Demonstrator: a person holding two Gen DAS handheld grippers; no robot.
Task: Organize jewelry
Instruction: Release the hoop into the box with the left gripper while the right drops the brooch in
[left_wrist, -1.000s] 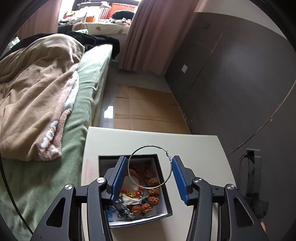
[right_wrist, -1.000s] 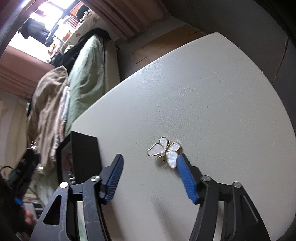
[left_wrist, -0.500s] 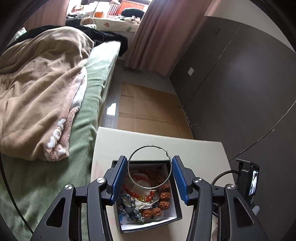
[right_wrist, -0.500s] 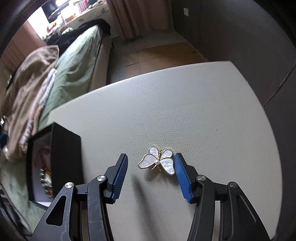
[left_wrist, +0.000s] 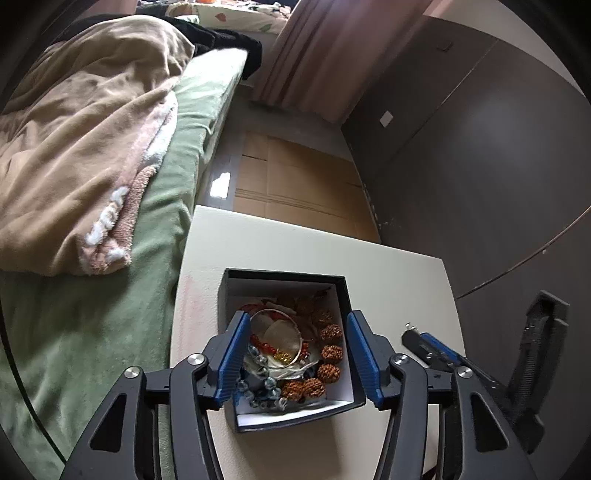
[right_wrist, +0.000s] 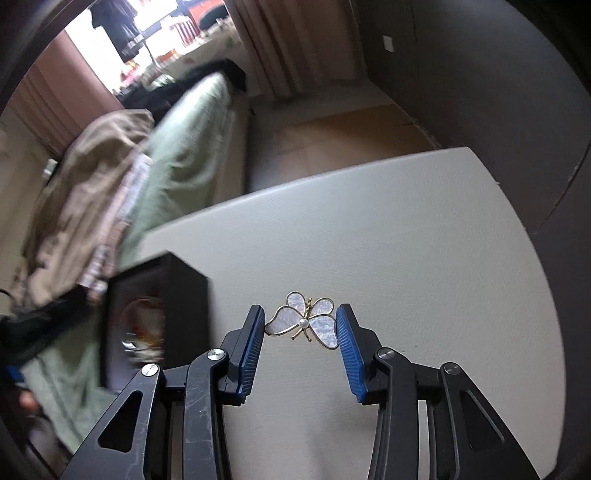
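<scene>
Beside the bed, on the pale table, the right gripper pinched the butterfly brooch by its wingtips, risking slippage, while the left gripper, opening, hung over the black box where the hoop lay.

White tabletop beside a bed with green sheet and rumpled tan blanket; flattened cardboard on the floor beyond; pink curtain at the far end; dark wall panels with a pale switch plate.
</scene>
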